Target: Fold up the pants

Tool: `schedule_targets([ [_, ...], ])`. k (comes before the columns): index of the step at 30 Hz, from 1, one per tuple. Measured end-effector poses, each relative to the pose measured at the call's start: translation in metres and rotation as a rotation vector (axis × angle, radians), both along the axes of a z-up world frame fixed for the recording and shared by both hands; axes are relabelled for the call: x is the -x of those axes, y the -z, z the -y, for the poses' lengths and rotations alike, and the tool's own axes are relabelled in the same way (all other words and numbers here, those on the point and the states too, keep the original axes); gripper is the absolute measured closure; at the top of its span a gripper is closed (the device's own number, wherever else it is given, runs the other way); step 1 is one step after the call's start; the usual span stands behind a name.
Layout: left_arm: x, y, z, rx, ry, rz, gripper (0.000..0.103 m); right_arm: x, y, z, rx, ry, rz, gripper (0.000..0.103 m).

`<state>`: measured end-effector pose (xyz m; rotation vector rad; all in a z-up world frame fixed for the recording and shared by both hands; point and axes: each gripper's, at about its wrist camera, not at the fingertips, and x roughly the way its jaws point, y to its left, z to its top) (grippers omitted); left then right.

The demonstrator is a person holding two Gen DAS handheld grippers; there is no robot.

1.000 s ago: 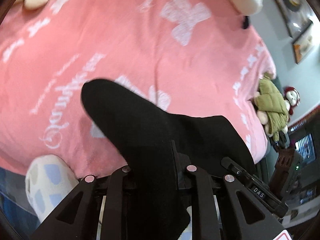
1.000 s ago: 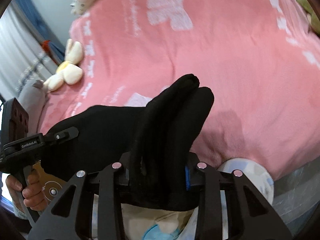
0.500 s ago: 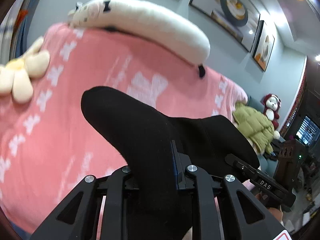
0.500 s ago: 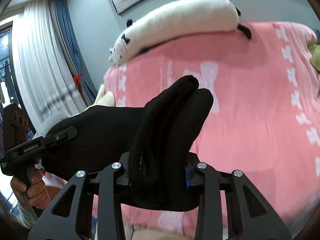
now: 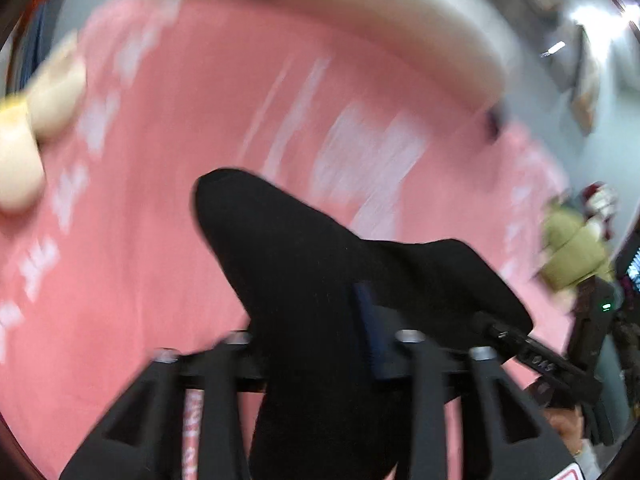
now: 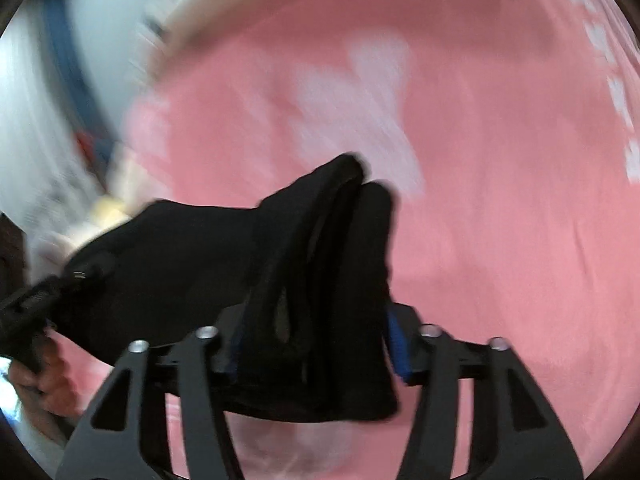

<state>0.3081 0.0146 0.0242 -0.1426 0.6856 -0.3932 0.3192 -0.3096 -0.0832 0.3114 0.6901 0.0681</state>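
The black pants (image 5: 312, 280) hang stretched between both grippers above the pink bed. My left gripper (image 5: 320, 344) is shut on one bunched end of the pants, which cover its fingertips. My right gripper (image 6: 316, 336) is shut on the other end (image 6: 336, 264), gathered in thick folds between the jaws. The right gripper also shows at the right of the left wrist view (image 5: 532, 352), and the left gripper shows at the left of the right wrist view (image 6: 36, 308). Both views are motion blurred.
A pink blanket (image 5: 168, 184) with white prints covers the bed. A long white plush pillow (image 5: 360, 12) lies along its far edge. A cream plush toy (image 5: 32, 132) sits at the left, a green-dressed doll (image 5: 572, 248) at the right.
Both grippers have swung down and forward with the pants; the views went from the wall and pillow toward the pink blanket. The grips on the pants have not changed.
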Motion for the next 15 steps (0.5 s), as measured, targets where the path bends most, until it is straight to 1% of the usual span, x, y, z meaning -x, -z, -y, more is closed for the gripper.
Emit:
schedule_targets([
  [1,-0.021,0.038,0.000,-0.072,-0.066,-0.062,0.050,-0.010,0.030,0.005,0.077,0.070,-0.106,0.047],
  [2,-0.032,0.063,-0.002,-0.127,-0.116,-0.102,0.055,-0.006,0.045,0.013,0.066,0.104,-0.133,0.047],
  [3,-0.041,0.095,-0.010,-0.204,-0.176,-0.178,0.068,0.008,0.047,0.021,0.006,0.120,-0.083,0.047],
  [4,-0.042,0.111,-0.022,-0.205,-0.205,-0.236,0.069,0.019,0.043,0.023,-0.002,0.138,-0.045,0.047],
  [5,-0.036,0.115,-0.036,-0.145,-0.220,-0.250,0.069,0.024,0.037,0.022,0.004,0.126,-0.023,0.052],
  [6,-0.032,0.110,-0.044,-0.114,-0.239,-0.242,0.069,0.023,0.026,0.016,0.008,0.074,-0.003,0.065],
  [7,-0.028,0.101,-0.048,-0.099,-0.256,-0.223,0.069,0.019,0.019,0.009,0.014,0.047,0.006,0.071],
  [8,-0.029,0.088,-0.046,-0.093,-0.251,-0.198,0.069,0.009,0.009,0.000,0.019,0.011,0.017,0.079],
  [9,-0.032,0.075,-0.040,-0.093,-0.236,-0.177,0.066,0.003,0.004,-0.007,0.017,-0.018,0.030,0.086],
  [10,-0.034,0.068,-0.031,-0.099,-0.218,-0.167,0.064,-0.012,-0.004,-0.019,0.014,-0.055,0.042,0.087],
  [11,-0.039,0.061,-0.020,-0.107,-0.193,-0.158,0.060,-0.031,-0.007,-0.030,0.013,-0.081,0.033,0.087],
  [12,-0.047,0.055,-0.006,-0.123,-0.169,-0.148,0.050,-0.053,-0.005,-0.040,0.011,-0.100,0.019,0.087],
  [13,-0.056,0.055,0.009,-0.154,-0.154,-0.139,0.048,-0.068,-0.001,-0.043,0.018,-0.104,0.011,0.087],
  [15,-0.075,0.068,0.031,-0.230,-0.143,-0.139,0.047,-0.097,0.017,-0.043,0.056,-0.097,-0.034,0.087],
])
